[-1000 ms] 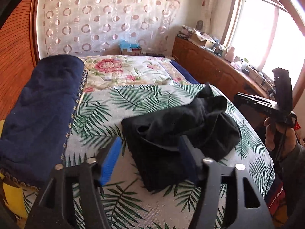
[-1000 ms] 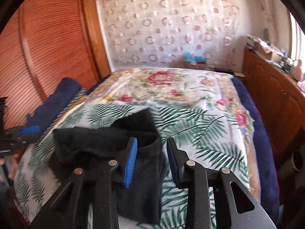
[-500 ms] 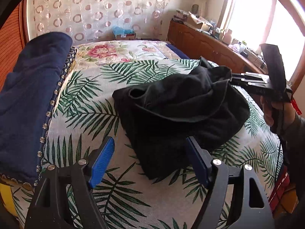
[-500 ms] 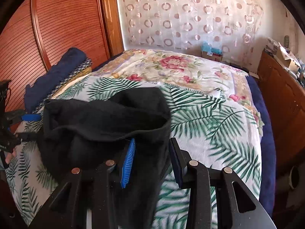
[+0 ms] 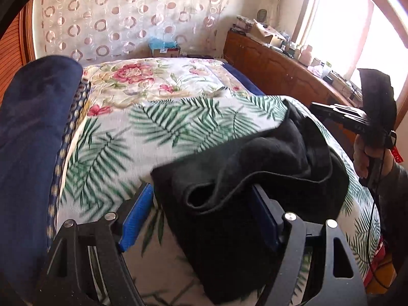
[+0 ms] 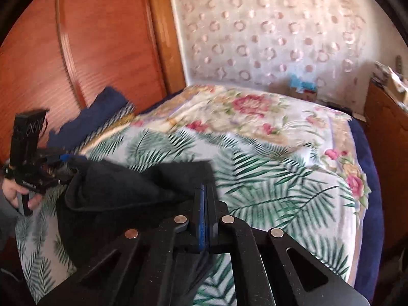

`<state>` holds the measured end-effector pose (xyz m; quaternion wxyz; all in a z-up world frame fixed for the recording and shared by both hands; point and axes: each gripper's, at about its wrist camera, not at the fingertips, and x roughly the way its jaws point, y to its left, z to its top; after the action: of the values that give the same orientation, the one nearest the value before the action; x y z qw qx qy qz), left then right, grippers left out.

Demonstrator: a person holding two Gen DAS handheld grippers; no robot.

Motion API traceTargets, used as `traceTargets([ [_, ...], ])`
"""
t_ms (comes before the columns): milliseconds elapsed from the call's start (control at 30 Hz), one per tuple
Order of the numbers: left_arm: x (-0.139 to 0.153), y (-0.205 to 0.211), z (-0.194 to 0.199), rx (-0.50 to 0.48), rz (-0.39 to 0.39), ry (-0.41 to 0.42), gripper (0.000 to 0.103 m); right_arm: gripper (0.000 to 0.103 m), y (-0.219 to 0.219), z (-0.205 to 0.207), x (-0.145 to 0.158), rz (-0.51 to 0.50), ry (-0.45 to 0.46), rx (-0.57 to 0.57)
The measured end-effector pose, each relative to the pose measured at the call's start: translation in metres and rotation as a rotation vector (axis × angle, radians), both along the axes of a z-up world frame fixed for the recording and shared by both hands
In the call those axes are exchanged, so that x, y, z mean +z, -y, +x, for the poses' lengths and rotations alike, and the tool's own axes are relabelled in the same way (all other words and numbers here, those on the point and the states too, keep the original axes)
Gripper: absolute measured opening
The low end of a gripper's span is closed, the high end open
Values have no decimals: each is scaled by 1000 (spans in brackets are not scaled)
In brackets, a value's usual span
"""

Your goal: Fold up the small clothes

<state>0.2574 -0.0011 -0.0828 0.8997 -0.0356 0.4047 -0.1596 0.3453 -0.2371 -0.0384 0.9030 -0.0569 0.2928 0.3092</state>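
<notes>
On the bed, over its palm-leaf blanket, lies the black garment I am working on, bunched into thick folds with an open hem facing my left camera. My left tool stands wide apart, its blue pads on either side of the garment's near edge: the left pad sits just beside the cloth on the blanket, and the right pad is partly tucked under a fold. I cannot see either pad pressing the cloth, so I read this tool as open around the garment and not yet holding it.

My right tool is clamped fully together, the two blue pads meeting in a thin line. The far corner of the garment runs right up to its tips, and dark cloth lies below the jaws too, so I take it as pinching that edge of cloth.

From the right camera I see the other hand on its handle at the garment's left end; from the left camera, the right hand holds its tool at the garment's far right side. A rolled dark blue blanket lies along the bed's left side, well apart from the garment.
</notes>
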Motion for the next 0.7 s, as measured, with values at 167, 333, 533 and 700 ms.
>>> traceTargets([
  [167, 7, -9, 20, 53, -9, 64, 75, 0, 20, 15, -8, 56, -11, -89],
  [333, 6, -9, 37, 4, -21, 41, 34, 0, 23, 10, -12, 71, -26, -54],
  [533, 8, -13, 31, -8, -9, 21, 34, 16, 24, -4, -1, 60, -47, -37],
  [700, 14, -24, 14, 8, -49, 40, 54, 37, 19, -3, -5, 39, -73, -11],
])
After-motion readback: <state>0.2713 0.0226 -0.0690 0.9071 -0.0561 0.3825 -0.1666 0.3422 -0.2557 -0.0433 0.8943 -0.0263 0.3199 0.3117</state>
